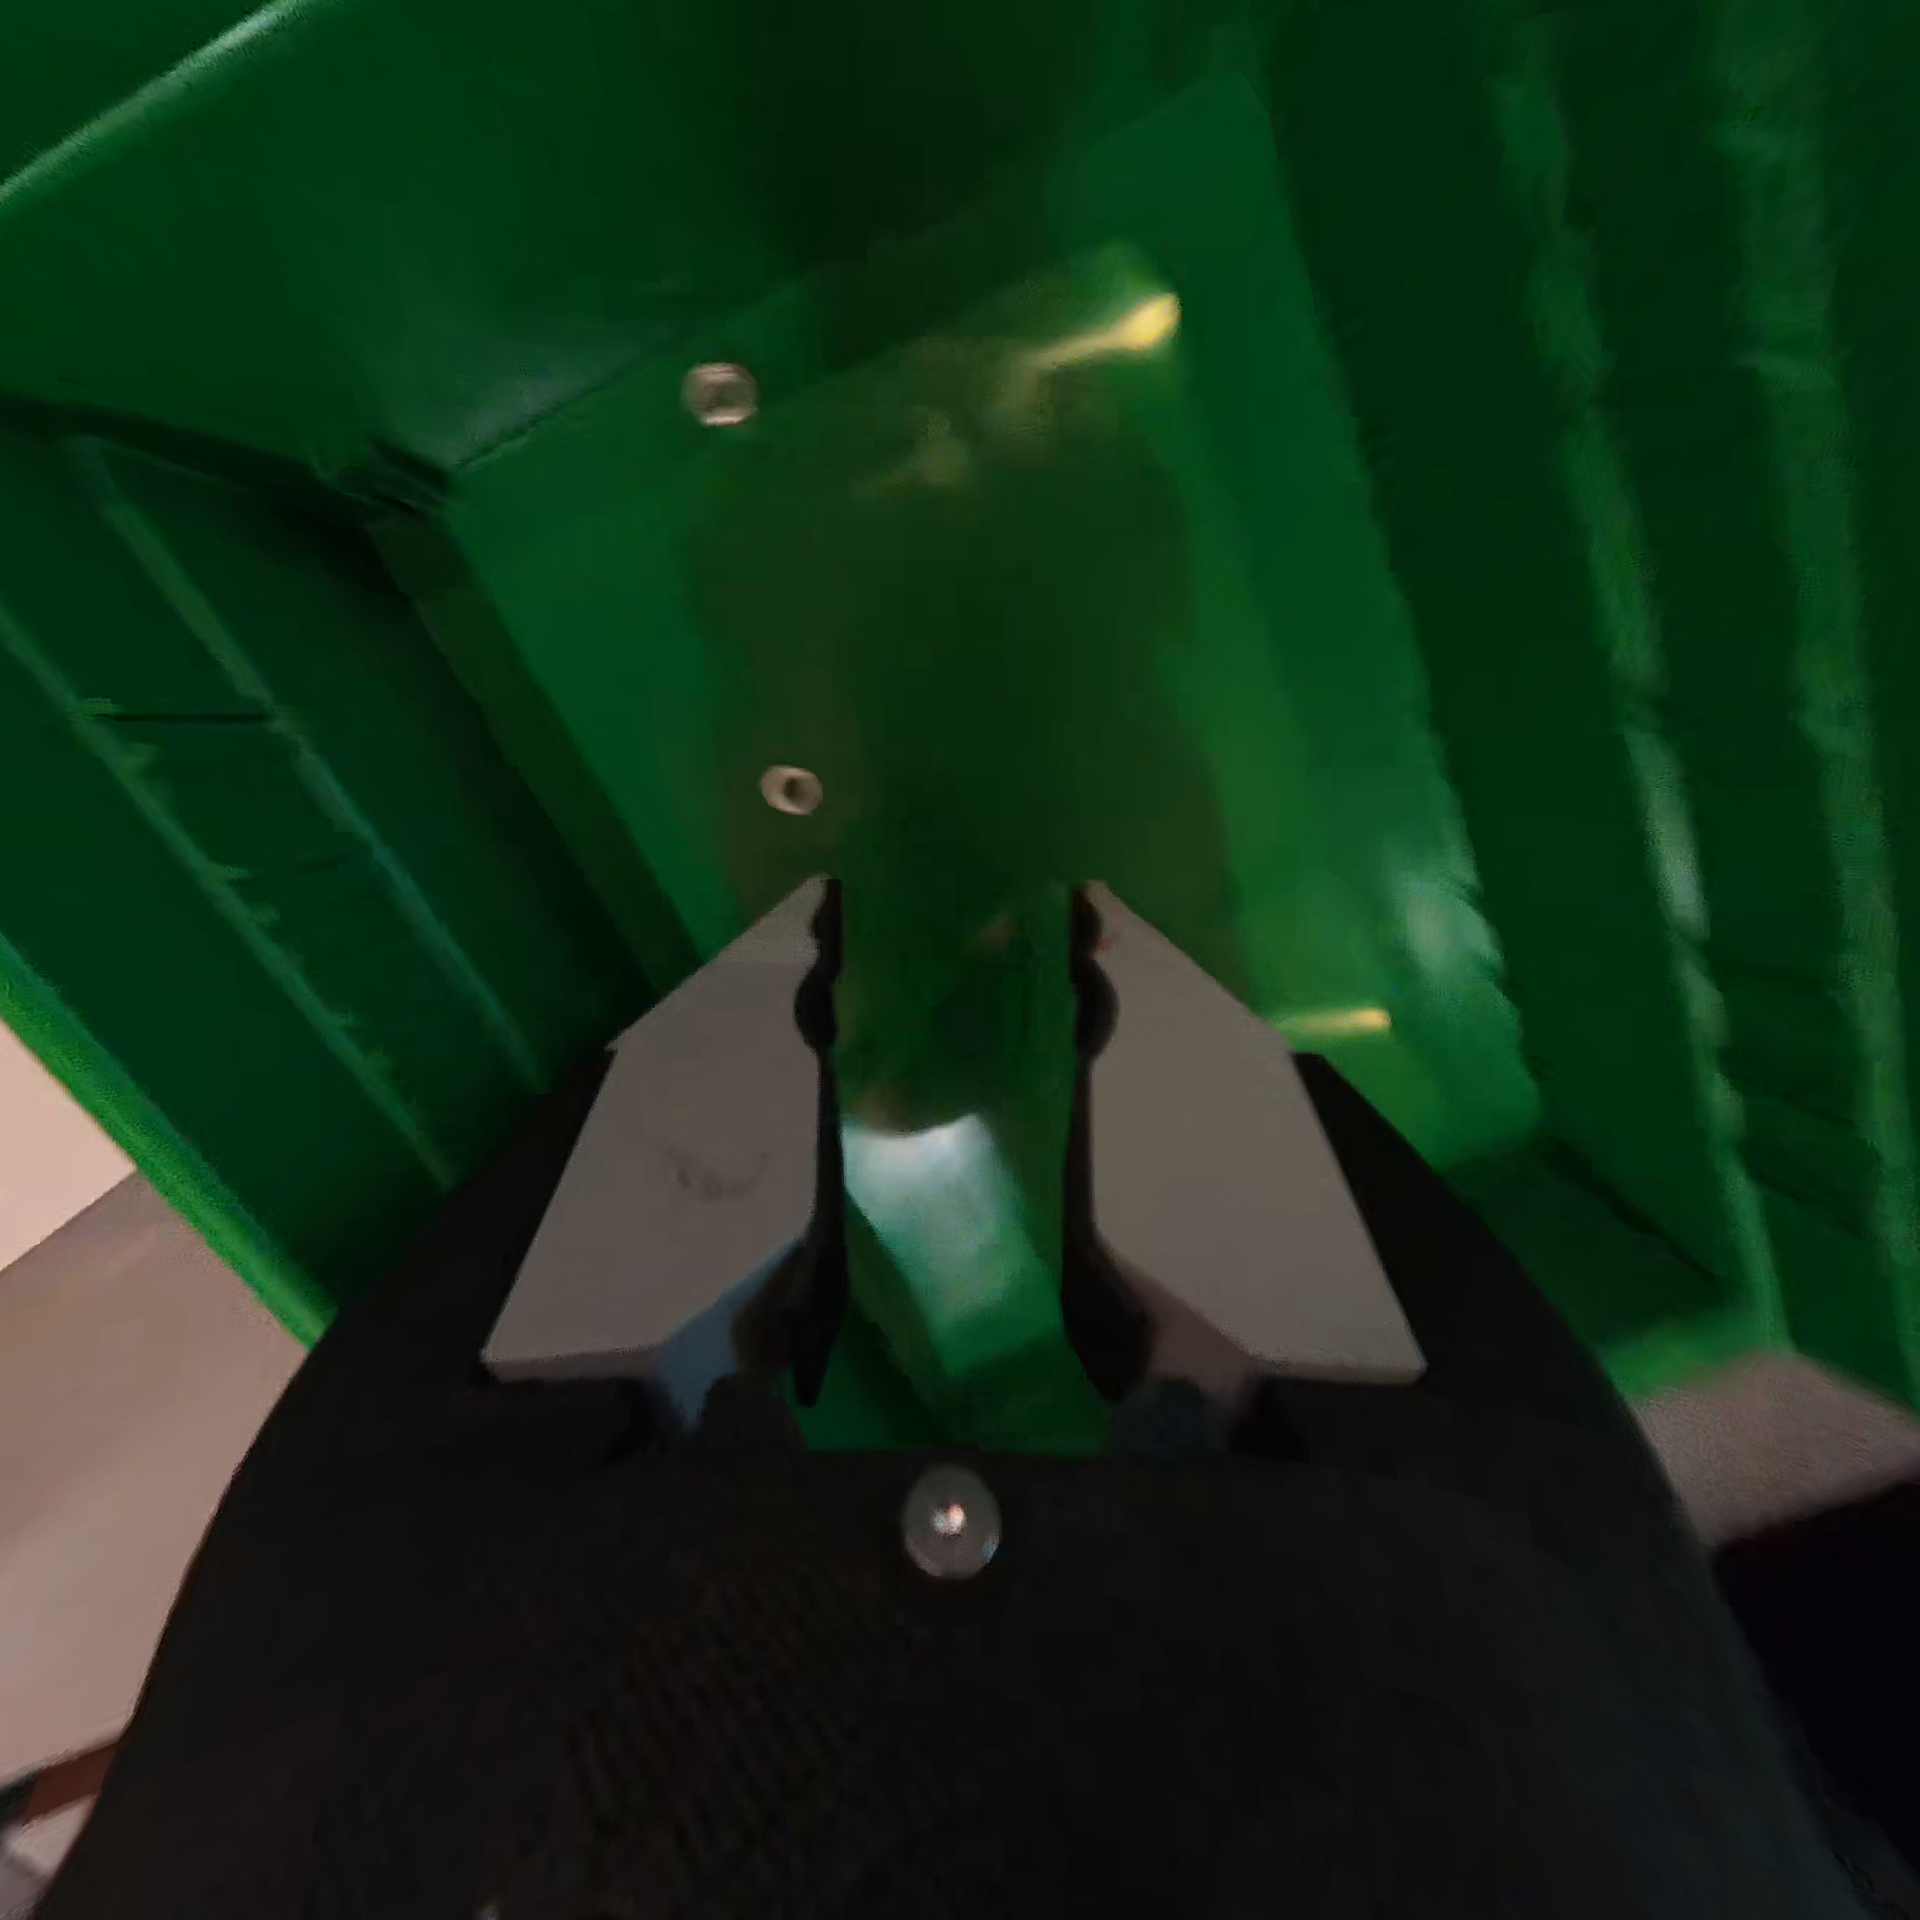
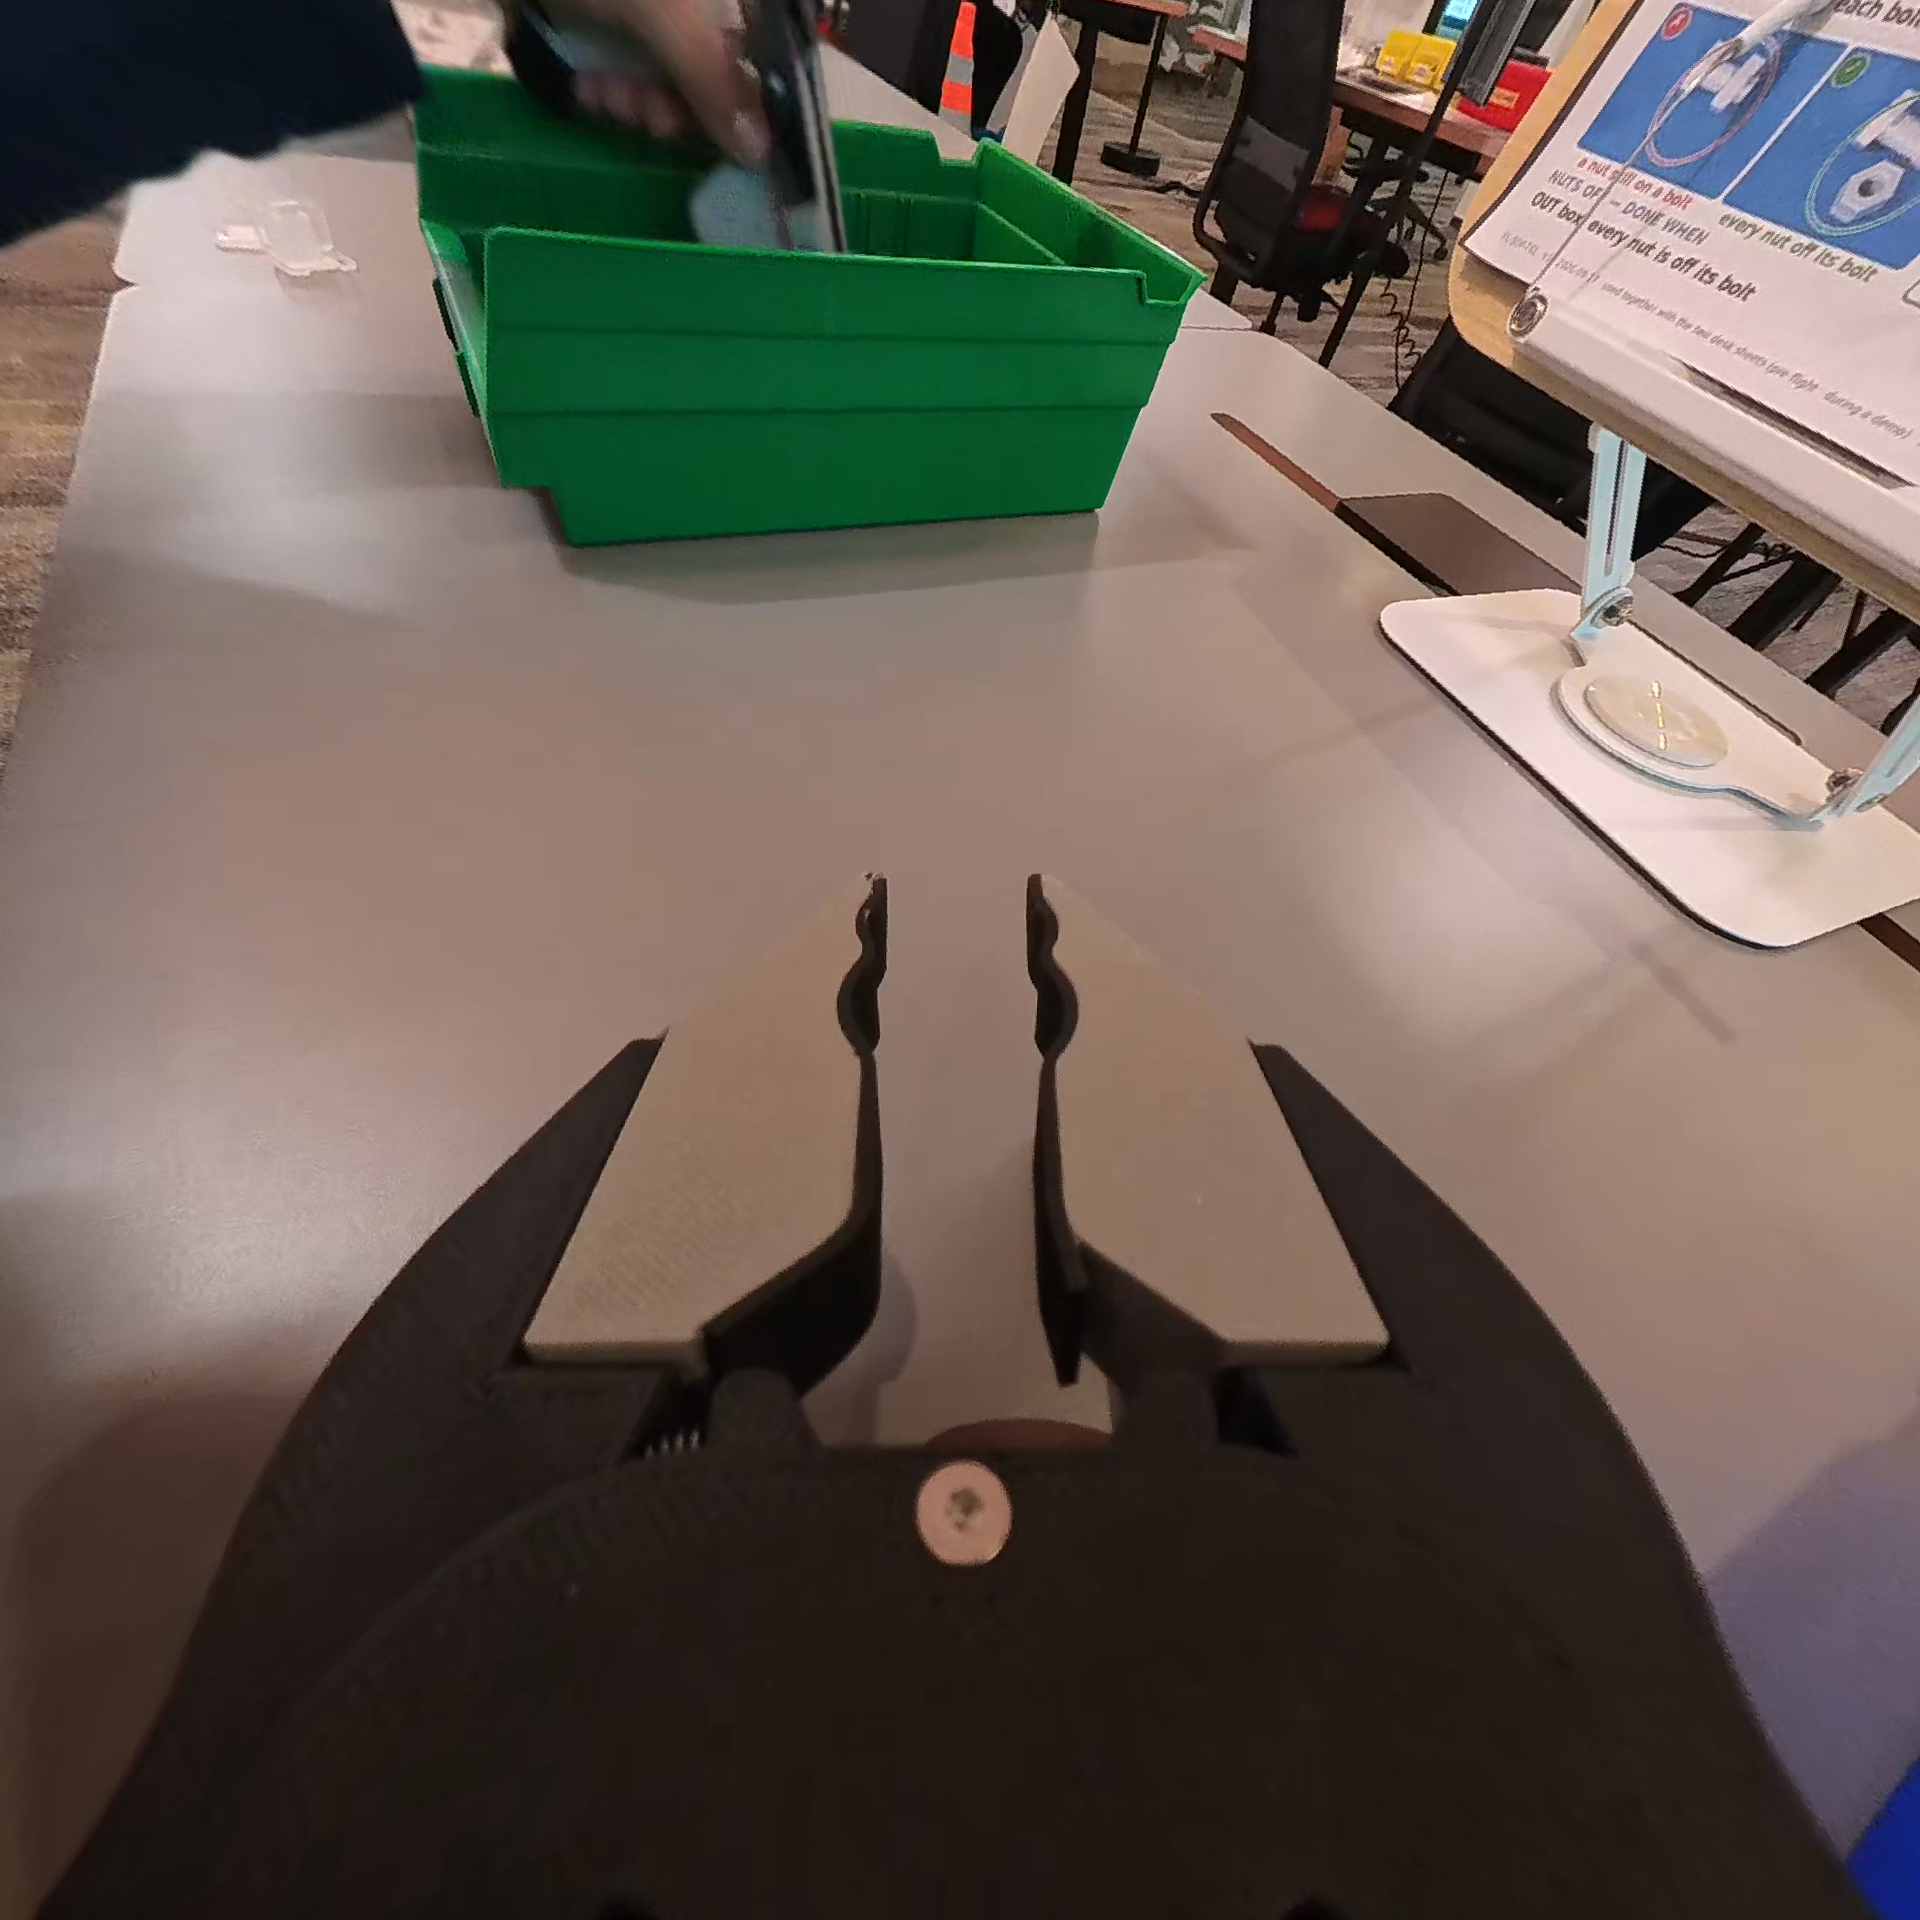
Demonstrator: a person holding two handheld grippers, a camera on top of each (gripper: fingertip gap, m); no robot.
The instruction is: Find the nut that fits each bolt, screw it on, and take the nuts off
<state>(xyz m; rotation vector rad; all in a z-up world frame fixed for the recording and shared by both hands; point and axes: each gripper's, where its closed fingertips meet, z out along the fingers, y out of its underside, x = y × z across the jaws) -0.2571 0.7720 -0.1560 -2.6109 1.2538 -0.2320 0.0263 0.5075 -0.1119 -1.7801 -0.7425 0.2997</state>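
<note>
Two small silver nuts (image 1: 719, 393) and (image 1: 792, 790) lie flat on the green bin (image 2: 800, 416) floor, upper centre of the left wrist view, holes facing the camera. The left gripper (image 1: 954, 902) reaches inside, fingers parted, empty. At upper left of the right wrist view the bin sits on the grey worktop (image 2: 520, 779); the right gripper (image 2: 954, 902) hovers over bare worktop, slightly open, empty.

Two small silvery nuts, one (image 1: 719, 393) farther, one (image 1: 792, 790) nearer, lie apart on the green bin's floor (image 1: 623, 582).

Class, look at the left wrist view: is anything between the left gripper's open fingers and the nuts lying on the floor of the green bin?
Nothing visible. The left gripper is inside the green bin, and the nearer nut and farther nut lie exposed on the floor, left of the fingers' line. The picture is blurred.
</note>
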